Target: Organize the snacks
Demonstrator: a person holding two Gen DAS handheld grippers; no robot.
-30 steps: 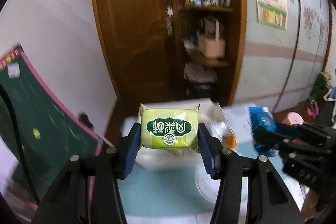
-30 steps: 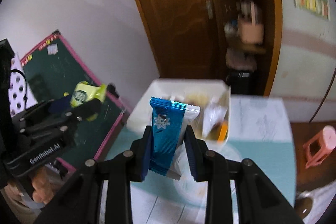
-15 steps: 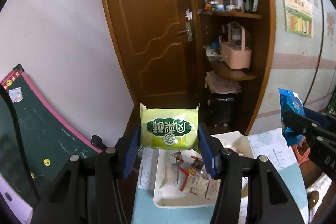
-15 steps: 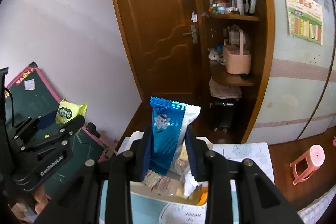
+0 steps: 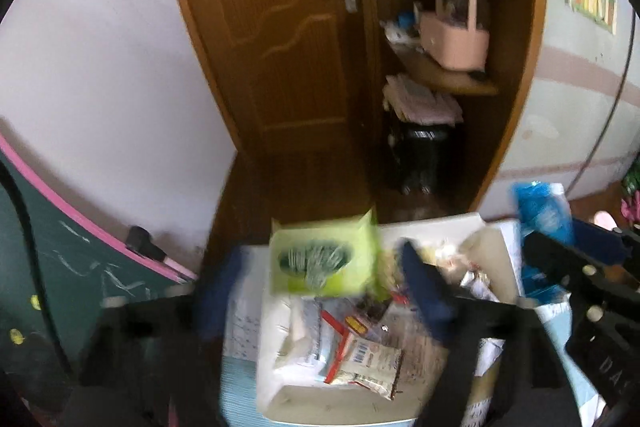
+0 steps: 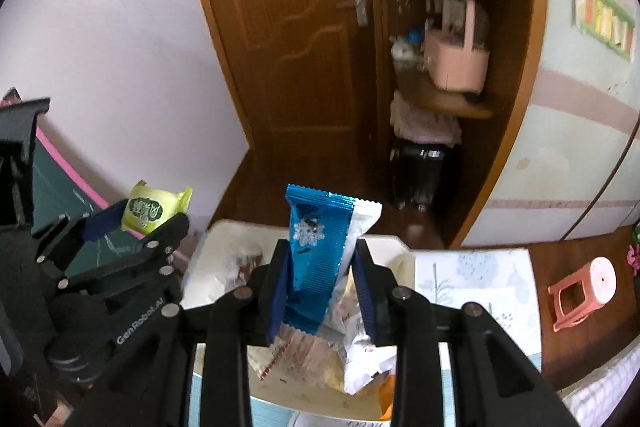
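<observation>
With both raised, R gripper (image 6: 320, 279) pinches blue pkt (image 6: 316, 247).

Two grippers: left gripper (image 6: 132, 227), lower left; right gripper (image 6: 320, 291), lower centre. One green snack packet (image 6: 154, 211). One blue snack packet (image 6: 314, 255). One white tray (image 6: 224, 263) of mixed wrappers, too jumbled to count. One pink stool (image 6: 584, 291), right edge. One pink basket (image 6: 456, 61), upper right.

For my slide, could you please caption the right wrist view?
Right gripper holds a blue snack packet above the white snack tray.
</observation>
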